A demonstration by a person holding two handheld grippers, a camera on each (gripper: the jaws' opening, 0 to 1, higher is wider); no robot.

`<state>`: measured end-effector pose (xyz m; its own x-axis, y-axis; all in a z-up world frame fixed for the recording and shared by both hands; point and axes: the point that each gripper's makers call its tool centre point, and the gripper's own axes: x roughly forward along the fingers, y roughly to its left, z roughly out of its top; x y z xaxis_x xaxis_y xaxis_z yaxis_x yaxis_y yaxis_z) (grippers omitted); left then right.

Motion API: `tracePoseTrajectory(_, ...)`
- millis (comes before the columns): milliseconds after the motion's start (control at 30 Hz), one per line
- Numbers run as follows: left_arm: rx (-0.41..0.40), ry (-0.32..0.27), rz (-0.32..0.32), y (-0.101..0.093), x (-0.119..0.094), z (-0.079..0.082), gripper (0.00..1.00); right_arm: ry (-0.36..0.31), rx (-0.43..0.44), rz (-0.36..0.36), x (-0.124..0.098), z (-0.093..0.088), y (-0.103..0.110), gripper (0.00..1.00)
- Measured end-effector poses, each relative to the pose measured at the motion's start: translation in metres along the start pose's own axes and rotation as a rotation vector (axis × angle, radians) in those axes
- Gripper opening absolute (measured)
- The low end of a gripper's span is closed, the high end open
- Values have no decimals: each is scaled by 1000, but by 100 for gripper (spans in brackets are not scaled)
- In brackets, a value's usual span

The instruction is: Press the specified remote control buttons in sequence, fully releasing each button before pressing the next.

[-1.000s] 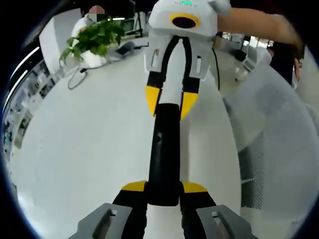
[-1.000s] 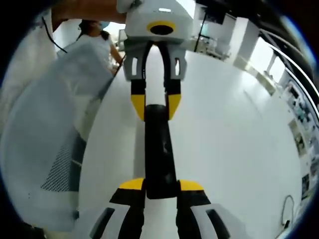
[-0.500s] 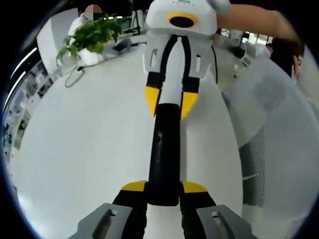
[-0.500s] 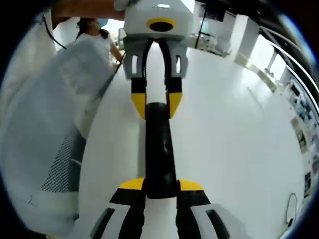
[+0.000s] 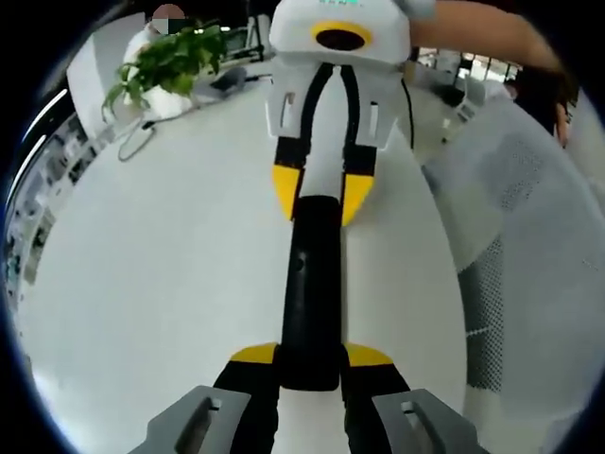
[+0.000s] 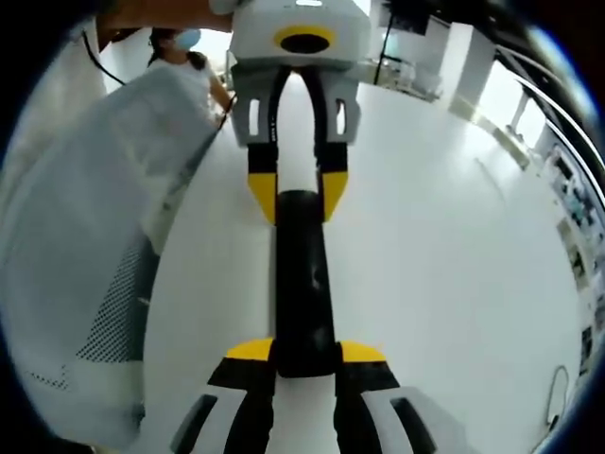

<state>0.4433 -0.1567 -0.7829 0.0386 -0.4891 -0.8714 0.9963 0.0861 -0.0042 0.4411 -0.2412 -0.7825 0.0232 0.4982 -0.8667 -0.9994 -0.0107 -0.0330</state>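
Observation:
A long black remote control [image 5: 310,293] hangs lengthwise above the white table [image 5: 151,284], held at both ends. In the left gripper view my left gripper [image 5: 310,357] is shut on its near end, yellow tips on either side. My right gripper [image 5: 321,199] comes in from the top, shut on the far end. A small side button shows on the remote's edge. In the right gripper view the same remote [image 6: 302,284] runs from my right gripper [image 6: 304,352] up to my left gripper [image 6: 298,197], both clamped on it.
A potted green plant [image 5: 175,57] and a thin cable [image 5: 132,147] lie at the table's far side. The person's white mesh clothing [image 5: 510,208] borders the table, also seen as clothing [image 6: 85,236]. Another person [image 6: 180,47] stands behind. A cable loop [image 6: 558,388] lies near the table's edge.
Both views have shifted slightly, so the hands have moved a little. The remote stays clamped between the two grippers, with no change in either grip.

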Motion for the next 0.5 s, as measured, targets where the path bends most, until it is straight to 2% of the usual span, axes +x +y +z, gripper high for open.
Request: tracePoseTrajectory(500,-1,-43,15,2,1,-2,23,21,-7,6,2,-3,-2,20)
